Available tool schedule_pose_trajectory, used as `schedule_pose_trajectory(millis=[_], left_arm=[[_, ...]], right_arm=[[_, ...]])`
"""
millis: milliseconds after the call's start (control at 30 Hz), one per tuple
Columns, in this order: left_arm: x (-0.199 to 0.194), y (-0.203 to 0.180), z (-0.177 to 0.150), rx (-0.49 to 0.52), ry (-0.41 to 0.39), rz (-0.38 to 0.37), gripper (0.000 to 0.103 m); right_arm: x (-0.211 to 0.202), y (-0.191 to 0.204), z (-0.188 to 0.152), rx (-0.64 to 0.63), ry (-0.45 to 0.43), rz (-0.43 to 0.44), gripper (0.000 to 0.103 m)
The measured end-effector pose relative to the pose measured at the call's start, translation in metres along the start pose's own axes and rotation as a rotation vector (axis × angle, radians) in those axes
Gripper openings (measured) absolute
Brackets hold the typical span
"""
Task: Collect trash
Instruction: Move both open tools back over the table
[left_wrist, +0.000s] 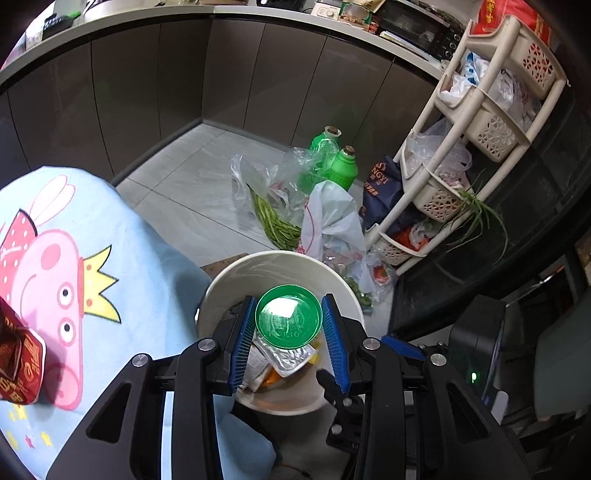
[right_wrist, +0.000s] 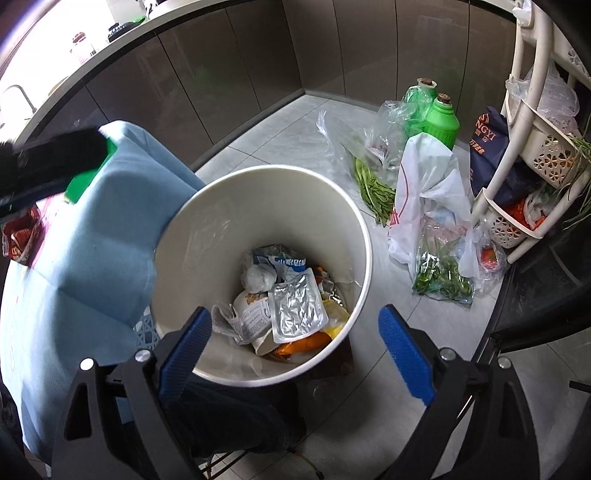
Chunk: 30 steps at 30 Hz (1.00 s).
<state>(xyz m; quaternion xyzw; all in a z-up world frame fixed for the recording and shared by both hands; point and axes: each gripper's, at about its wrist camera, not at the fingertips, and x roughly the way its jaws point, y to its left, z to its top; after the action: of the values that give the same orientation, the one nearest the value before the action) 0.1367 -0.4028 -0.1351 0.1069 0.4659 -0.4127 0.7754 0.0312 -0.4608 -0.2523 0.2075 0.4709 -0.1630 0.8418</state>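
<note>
- Directly above the white bin (left_wrist: 343, 291), green cup (left_wrist: 289, 316) pinched between the left gripper's (left_wrist: 290, 332) ribbed blue pads; only its round, translucent base shows, body hidden.
- Bin contents: crinkled foil pouch (right_wrist: 298, 308), paper wrappers, partly buried.
- Right gripper (right_wrist: 293, 341) jaws spread wide, holding nothing, over the bin's near rim.
- Blue cloth (right_wrist: 96, 236) touches the bin's left side; floor bags lie to its right.

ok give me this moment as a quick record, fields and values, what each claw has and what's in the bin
left claw: shut on green cup, held above bin
right claw: open, holding nothing, over near rim of bin
bin: white, on the floor, partly filled
bin contents: foil pouch, cartons, orange wrapper
beside bin: blue cloth on the left
floor behind: two green bottles, bagged greens
</note>
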Motion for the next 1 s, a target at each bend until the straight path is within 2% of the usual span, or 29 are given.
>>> schedule_pose_trajectory(millis=[100,267,733,1000], left_arm=[[-0.002,-0.001,0.001,-0.002,-0.032,0.026,0.076],[-0.008,0.003,0.003,-0.033,-0.054,0.043,0.094],[-0.040,0.006,0.001,-0.061,-0.103,0.050,0.094],[-0.091,0.026,-0.009,-0.143,-0.137,0.085,0.094]], right_arm=[[0.002,0.003,-0.002,-0.007,0.014,-0.002,0.092],[0.001,0.004,-0.002,-0.008,0.014,0.000,0.095],[-0.025,0.017,0.005,-0.033,-0.029,0.000,0.099],[-0.063,0.039,0.014,-0.068,-0.090,0.033,0.099]])
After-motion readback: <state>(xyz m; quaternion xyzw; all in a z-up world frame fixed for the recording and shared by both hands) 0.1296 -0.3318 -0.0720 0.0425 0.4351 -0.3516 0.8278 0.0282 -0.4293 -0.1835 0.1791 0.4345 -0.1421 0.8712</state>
